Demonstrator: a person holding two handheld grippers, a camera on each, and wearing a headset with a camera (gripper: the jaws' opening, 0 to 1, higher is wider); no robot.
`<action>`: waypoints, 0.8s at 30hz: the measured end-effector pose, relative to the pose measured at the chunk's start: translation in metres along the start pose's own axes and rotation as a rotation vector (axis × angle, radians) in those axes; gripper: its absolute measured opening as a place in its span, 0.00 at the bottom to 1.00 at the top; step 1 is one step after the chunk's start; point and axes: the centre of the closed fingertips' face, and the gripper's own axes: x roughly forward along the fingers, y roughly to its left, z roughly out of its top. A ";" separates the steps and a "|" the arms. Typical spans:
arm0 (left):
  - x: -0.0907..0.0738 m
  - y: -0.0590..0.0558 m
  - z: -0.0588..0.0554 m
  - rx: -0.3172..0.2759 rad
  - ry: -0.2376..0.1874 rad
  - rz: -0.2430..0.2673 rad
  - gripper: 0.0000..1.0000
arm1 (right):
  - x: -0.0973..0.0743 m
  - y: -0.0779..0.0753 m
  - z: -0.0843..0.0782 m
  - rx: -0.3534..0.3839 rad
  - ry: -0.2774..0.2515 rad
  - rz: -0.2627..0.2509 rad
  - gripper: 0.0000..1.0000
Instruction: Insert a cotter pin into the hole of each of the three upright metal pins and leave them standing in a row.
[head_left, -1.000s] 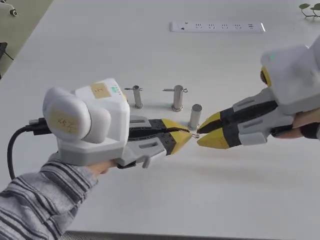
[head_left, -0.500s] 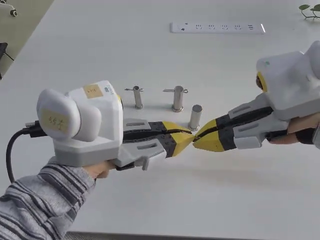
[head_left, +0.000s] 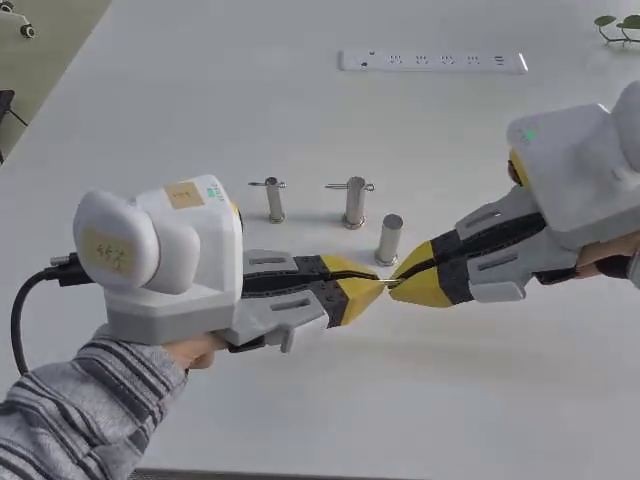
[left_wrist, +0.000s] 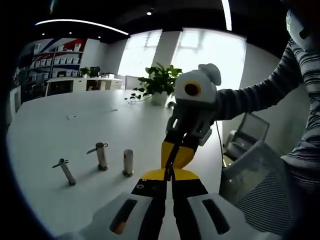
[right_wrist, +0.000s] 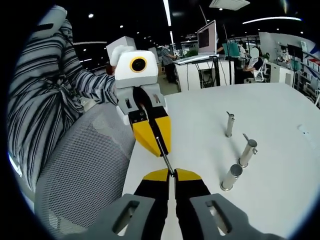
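Three upright metal pins stand on the white table. The left pin (head_left: 275, 200) and the middle pin (head_left: 354, 203) each carry a cotter pin through the top. The nearer right pin (head_left: 390, 240) (left_wrist: 128, 162) (right_wrist: 231, 177) is bare. In front of it my left gripper (head_left: 381, 291) (left_wrist: 170, 173) and my right gripper (head_left: 397, 284) (right_wrist: 173, 173) meet tip to tip above the table. A thin cotter pin (right_wrist: 163, 152) (head_left: 390, 284) runs between them, and both grippers are shut on it.
A white power strip (head_left: 432, 61) lies at the far side of the table, with a plant (head_left: 615, 24) at the far right corner. A black cable (head_left: 25, 300) trails from the left gripper. A grey mesh chair (right_wrist: 80, 170) stands by the table's near edge.
My right gripper's jaws, apart a second ago, have closed on the free end of the cotter pin held by the left gripper. Both grippers have sunk slightly.
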 end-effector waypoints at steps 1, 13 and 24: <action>0.000 0.000 0.000 0.001 0.000 0.002 0.00 | 0.000 0.000 0.000 -0.017 0.006 -0.005 0.00; 0.003 0.014 0.002 0.034 -0.009 0.088 0.06 | -0.005 -0.013 -0.007 -0.171 0.094 -0.082 0.00; 0.011 0.031 -0.001 0.071 -0.010 0.192 0.24 | -0.023 -0.049 -0.026 -0.152 0.161 -0.202 0.00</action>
